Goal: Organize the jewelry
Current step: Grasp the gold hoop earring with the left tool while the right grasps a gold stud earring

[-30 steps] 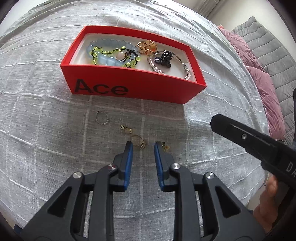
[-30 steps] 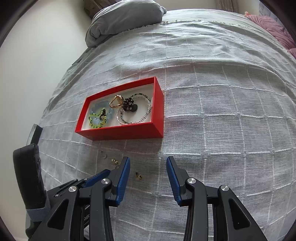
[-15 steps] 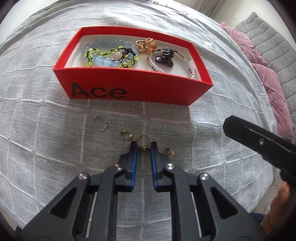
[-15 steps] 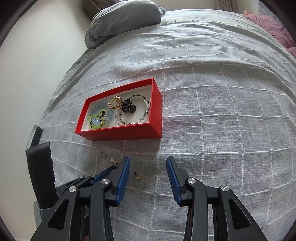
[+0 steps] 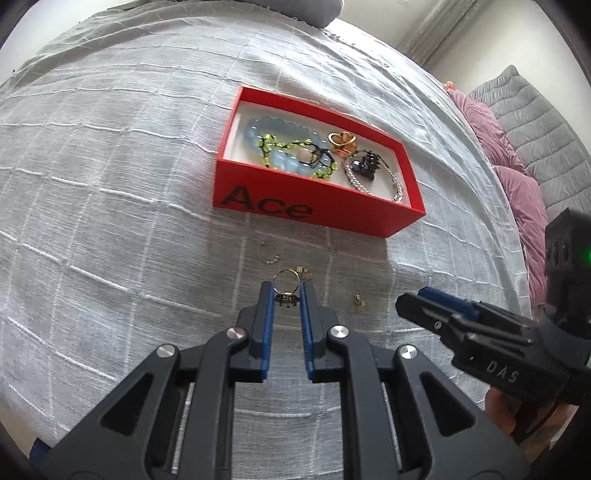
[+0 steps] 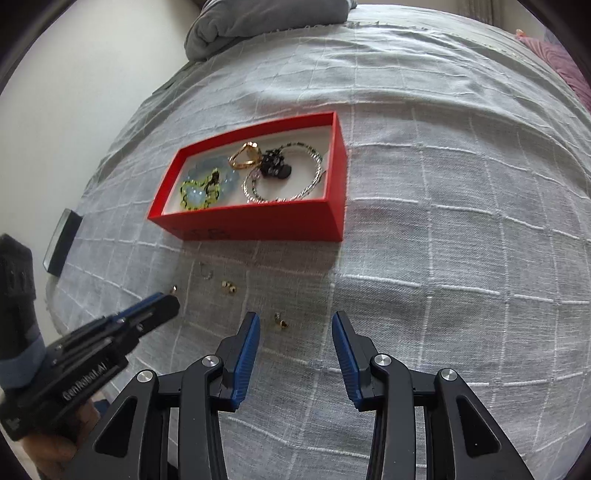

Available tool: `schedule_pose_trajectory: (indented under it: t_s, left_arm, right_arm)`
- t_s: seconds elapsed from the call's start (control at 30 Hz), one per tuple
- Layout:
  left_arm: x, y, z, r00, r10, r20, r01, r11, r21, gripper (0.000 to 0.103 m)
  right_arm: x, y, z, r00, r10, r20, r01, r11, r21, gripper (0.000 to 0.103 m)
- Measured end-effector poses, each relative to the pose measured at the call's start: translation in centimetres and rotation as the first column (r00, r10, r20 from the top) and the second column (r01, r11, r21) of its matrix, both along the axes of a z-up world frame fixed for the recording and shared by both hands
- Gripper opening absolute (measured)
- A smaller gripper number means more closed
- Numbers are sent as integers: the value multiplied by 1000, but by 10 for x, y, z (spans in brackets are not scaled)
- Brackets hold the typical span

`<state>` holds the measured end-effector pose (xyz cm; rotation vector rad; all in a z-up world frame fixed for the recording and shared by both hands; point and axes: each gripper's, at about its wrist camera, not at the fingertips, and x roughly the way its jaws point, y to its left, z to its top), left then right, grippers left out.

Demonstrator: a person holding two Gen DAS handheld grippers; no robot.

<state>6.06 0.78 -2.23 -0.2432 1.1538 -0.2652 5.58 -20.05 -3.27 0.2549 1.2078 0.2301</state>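
My left gripper [image 5: 286, 290] is shut on a gold ring [image 5: 286, 271] with a dark stone, held a little above the grey bedspread. Beyond it stands the red "Ace" box [image 5: 317, 218], which holds a blue bead bracelet [image 5: 273, 127], a green and black bracelet, a gold piece, a black clip and a silver chain. A small hoop [image 5: 267, 254], gold studs [image 5: 303, 272] and an earring [image 5: 358, 301] lie loose in front of the box. My right gripper [image 6: 295, 325] hangs open above the earring [image 6: 280, 321] with nothing between its fingers. From the right wrist, the left gripper [image 6: 162, 304] shows low on the left.
A grey pillow [image 6: 266, 22] lies at the far end of the bed. Pink cushions [image 5: 517, 184] and a grey quilted backrest [image 5: 546, 122] are to the right. A dark flat object [image 6: 62, 242] sits at the bed's left edge. The person's hands show behind both grippers.
My left gripper closed on the gold ring and lifted it off the bedspread, drawing back from the box. The right gripper stayed open and dipped slightly.
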Motion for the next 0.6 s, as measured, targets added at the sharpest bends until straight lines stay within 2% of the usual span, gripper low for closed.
schedule_pose_trajectory:
  t_s: [0.13,0.3,0.47,0.6]
  left_arm:
    - [1,3,-1,1000,11,-15,-12,1000,-21,15]
    - [-1,11,2,1000,17,-11,-17,999,-27,15]
    - [-1,14,2,999,26,-19,-26,999,-31,15]
    - [-1,15,3,999,30,-15,-30,999,-31,15]
  right_arm:
    - [-1,18,-13,998,52,-20,-53,998,-45,40]
    - [-1,29,-23,997,69,-32,-71,996,-61,38]
    - [2,34,-32,996,74,-41,-76,995,-71,20]
    - [5,31,-33,998,57,-39,-59,997,-53,18]
